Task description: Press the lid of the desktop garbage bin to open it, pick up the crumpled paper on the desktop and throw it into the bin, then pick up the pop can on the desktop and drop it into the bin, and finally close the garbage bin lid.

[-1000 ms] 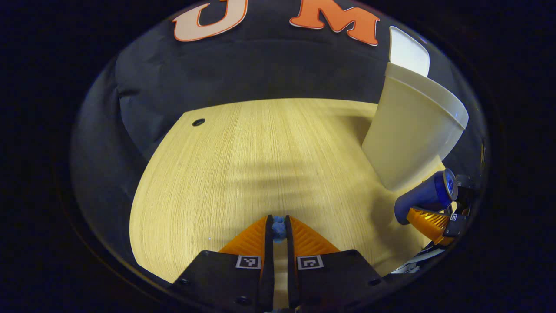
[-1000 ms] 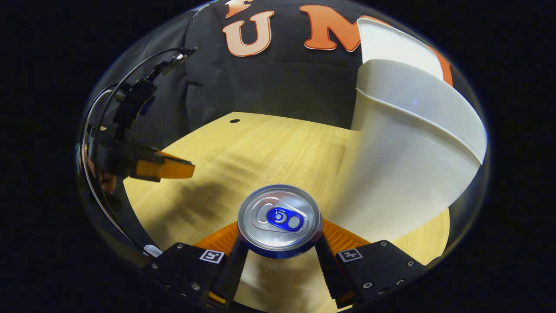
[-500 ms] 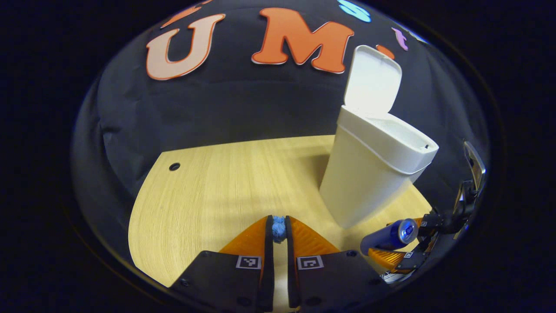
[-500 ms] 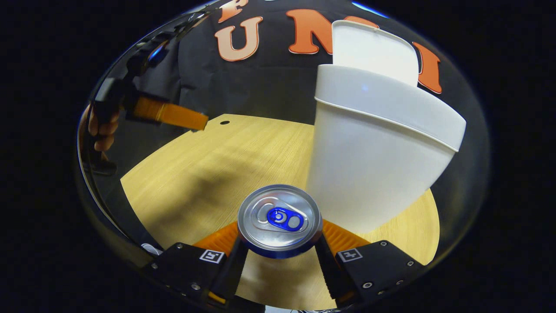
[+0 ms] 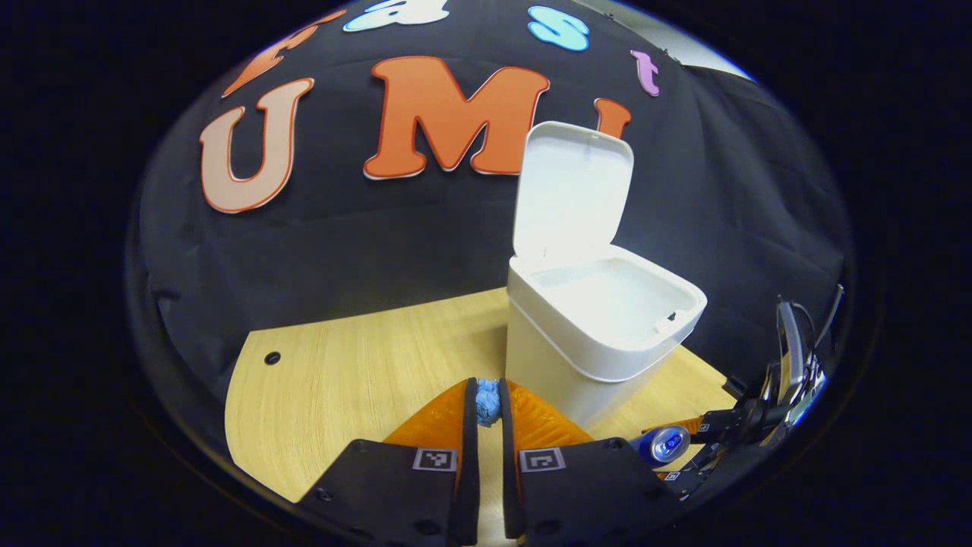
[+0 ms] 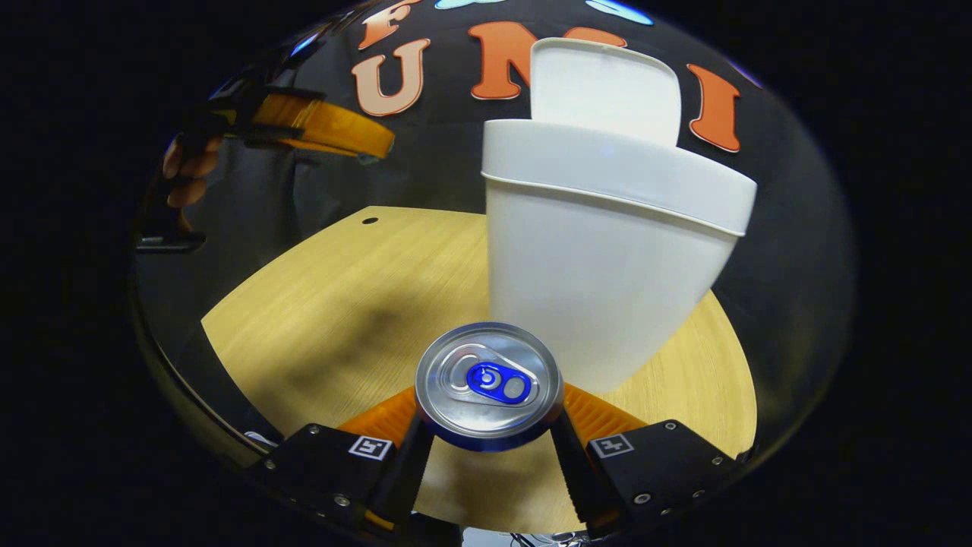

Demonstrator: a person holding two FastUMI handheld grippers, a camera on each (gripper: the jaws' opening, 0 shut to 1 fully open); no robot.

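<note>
The white garbage bin point(image 5: 600, 342) stands on the wooden desk with its lid point(image 5: 573, 186) flipped up and its mouth showing. My left gripper point(image 5: 487, 406) is shut on a small blue crumpled paper point(image 5: 487, 401), held above the desk to the left of the bin. My right gripper point(image 6: 490, 414) is shut on the blue pop can point(image 6: 488, 384), whose silver top faces the camera, in front of the bin point(image 6: 607, 251). In the left gripper view the can point(image 5: 662, 444) and right gripper appear at lower right. In the right gripper view the left gripper point(image 6: 376, 144) hangs high at upper left.
The light wooden desk point(image 5: 357, 380) has a small round hole point(image 5: 272, 357) near its far left corner. A hand point(image 6: 186, 171) holds the left gripper at the left. Black cloth walls stand behind the desk.
My left gripper has risen with the paper, so the bin's open top now shows from above. My right gripper with the can has swung left, bringing the bin toward the middle of its view.
</note>
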